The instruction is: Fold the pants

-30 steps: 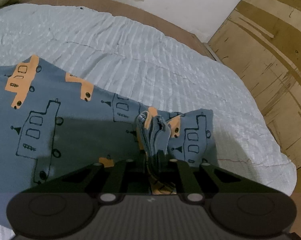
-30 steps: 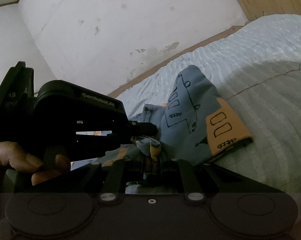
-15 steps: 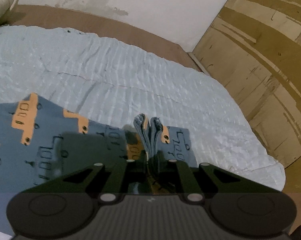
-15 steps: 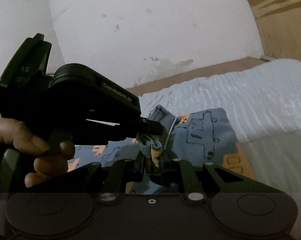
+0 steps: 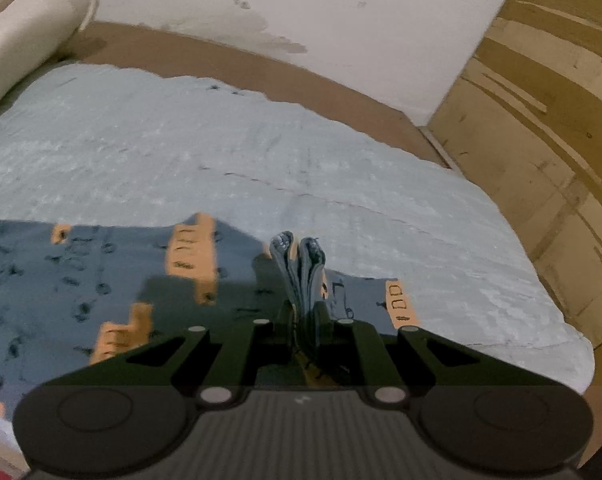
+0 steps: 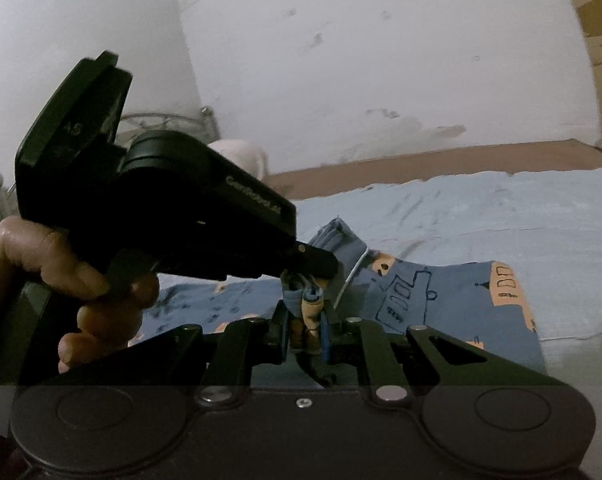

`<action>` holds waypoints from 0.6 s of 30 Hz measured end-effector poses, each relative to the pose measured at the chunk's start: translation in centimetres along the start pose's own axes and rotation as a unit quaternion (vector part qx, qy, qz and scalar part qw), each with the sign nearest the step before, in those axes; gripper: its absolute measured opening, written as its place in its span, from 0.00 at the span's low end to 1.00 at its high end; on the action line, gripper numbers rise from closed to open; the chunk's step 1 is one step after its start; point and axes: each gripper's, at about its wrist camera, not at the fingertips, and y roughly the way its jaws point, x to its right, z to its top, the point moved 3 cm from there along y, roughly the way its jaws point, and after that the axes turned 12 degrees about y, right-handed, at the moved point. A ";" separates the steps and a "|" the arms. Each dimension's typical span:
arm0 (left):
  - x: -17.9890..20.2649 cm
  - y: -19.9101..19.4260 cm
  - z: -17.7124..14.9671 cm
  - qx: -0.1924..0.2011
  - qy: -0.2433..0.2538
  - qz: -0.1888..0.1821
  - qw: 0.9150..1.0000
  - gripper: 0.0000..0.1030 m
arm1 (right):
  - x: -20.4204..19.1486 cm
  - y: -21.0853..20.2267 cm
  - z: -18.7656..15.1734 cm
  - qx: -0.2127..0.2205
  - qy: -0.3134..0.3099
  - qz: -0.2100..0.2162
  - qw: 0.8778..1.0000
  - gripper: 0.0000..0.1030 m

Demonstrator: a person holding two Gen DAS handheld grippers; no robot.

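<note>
We are seeing the pants (image 5: pixel 101 280), blue with orange and outlined trucks, lying on the bed, one bunched edge (image 6: pixel 307 300) standing up, pinched together.

One pair of pants (image 5: pixel 113 280) lies on one pale blue bedspread (image 5: pixel 221 152), spreading from the centre toward nine o'clock in the left wrist view. Two grippers are in play: the left gripper (image 5: pixel 305 312) and the right gripper (image 6: pixel 305 320), each pinching one bunched fold of the fabric, and one hand (image 6: pixel 61 276) shows at nine o'clock in the right wrist view. One cream roll (image 5: pixel 25 28) lies at ten o'clock in the left wrist view, and one wooden panel (image 5: pixel 549 120) stands at two o'clock.
</note>
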 end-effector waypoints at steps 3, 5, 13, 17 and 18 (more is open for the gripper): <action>-1.6 0.0 -0.6 -0.005 -0.012 0.006 1.000 0.09 | -1.6 1.0 -0.6 -0.017 -0.014 0.007 1.000 0.16; -2.6 0.2 -1.1 -0.008 -0.019 0.009 1.000 0.09 | -2.4 1.9 -0.8 -0.028 -0.022 0.009 0.999 0.16; -5.2 1.0 -3.5 -0.029 -0.049 0.008 0.998 0.09 | -3.3 4.4 -1.9 -0.068 -0.041 0.007 0.997 0.16; -5.6 1.3 -4.1 -0.033 -0.055 0.008 0.998 0.09 | -3.3 5.1 -2.4 -0.080 -0.043 0.007 0.996 0.16; -5.6 1.3 -4.2 -0.034 -0.056 0.009 0.998 0.09 | -3.2 5.2 -2.5 -0.082 -0.042 0.008 0.996 0.17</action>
